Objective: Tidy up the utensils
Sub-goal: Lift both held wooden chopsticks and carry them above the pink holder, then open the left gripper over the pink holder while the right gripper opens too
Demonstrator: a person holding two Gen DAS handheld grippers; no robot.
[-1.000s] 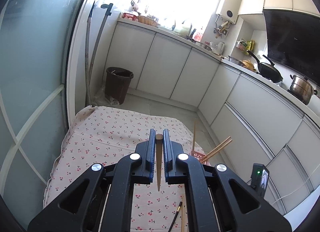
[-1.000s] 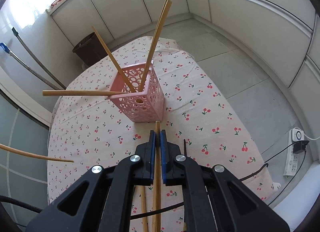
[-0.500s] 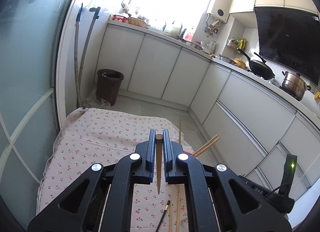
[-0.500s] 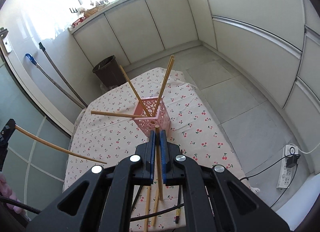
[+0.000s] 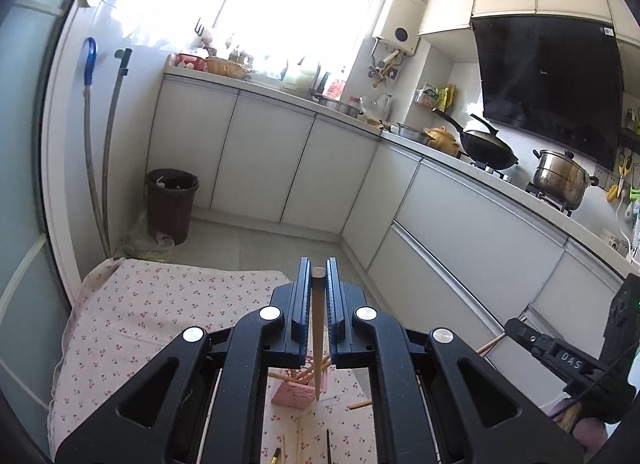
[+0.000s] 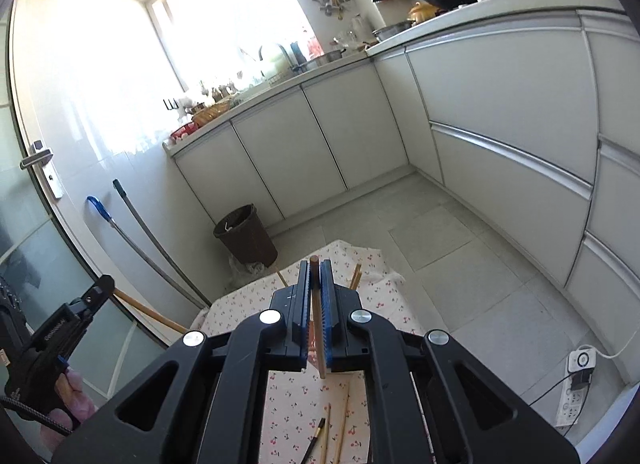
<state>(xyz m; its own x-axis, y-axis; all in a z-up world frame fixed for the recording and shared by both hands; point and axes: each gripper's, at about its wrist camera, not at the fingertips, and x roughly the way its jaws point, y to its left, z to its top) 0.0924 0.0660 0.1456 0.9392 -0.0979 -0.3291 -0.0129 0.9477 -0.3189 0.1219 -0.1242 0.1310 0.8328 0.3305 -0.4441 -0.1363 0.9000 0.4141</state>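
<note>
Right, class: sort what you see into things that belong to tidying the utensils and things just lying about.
Job:
left gripper, shut on a chopstick
right gripper, shut on another chopstick
pink holder
loose chopsticks

Lying about:
bin
wok
steel pot

My left tongs (image 5: 318,284) point forward and slightly down, jaws nearly closed. My right tongs (image 6: 315,276) are pinched tight and tilt down a little more. My left hand (image 6: 66,404) wraps its handle low at one side.
</note>
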